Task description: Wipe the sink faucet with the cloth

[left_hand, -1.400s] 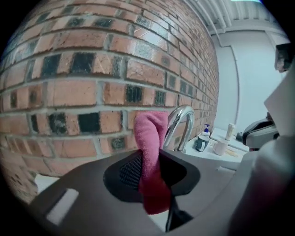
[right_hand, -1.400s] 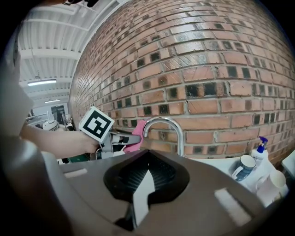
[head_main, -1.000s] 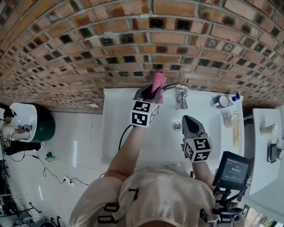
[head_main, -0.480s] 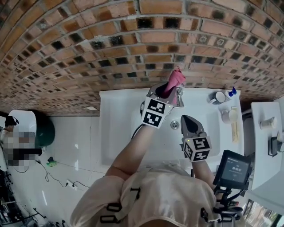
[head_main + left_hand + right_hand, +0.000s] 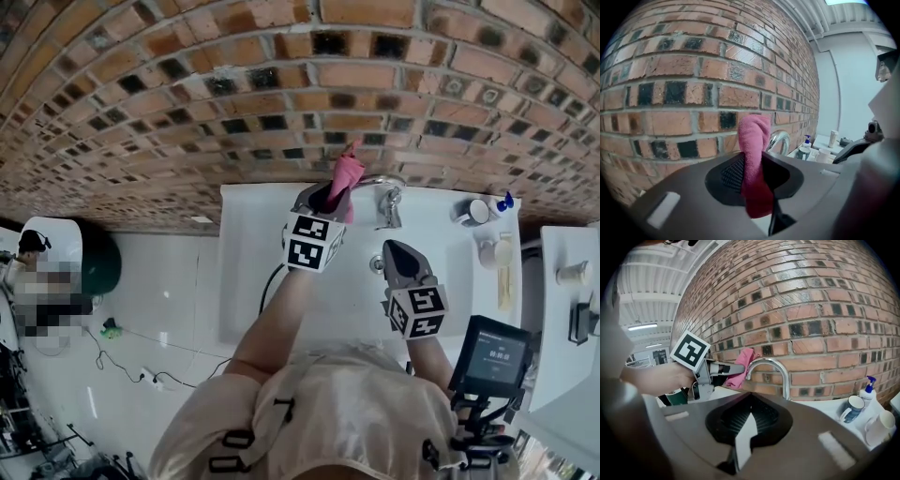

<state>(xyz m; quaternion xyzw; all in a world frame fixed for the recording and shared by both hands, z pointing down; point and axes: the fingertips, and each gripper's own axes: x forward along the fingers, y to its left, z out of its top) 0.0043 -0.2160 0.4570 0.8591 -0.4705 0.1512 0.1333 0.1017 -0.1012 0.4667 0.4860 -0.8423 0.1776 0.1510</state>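
Note:
A pink cloth (image 5: 343, 176) stands up from my left gripper (image 5: 330, 195), which is shut on it. The cloth touches the outlet end of the chrome faucet (image 5: 382, 186) at the back of the white sink (image 5: 246, 246), close to the brick wall. In the left gripper view the cloth (image 5: 753, 136) fills the gap between the jaws, and the faucet's arch (image 5: 778, 140) shows just behind it. My right gripper (image 5: 394, 251) hangs shut and empty over the basin, right of the left one. The right gripper view shows the faucet (image 5: 773, 365), the cloth (image 5: 743, 360) and the left gripper (image 5: 727, 367) at its outlet end.
A mug (image 5: 468, 215), a blue-topped soap bottle (image 5: 502, 202) and a white cup (image 5: 488, 252) stand on the sink's right ledge. The drain (image 5: 377, 265) lies below the faucet. A device with a screen (image 5: 495, 354) is at the lower right. The brick wall (image 5: 281, 103) rises right behind the faucet.
My left gripper slid the cloth right along the faucet's arch, then came back left to the outlet end. The right gripper stayed put.

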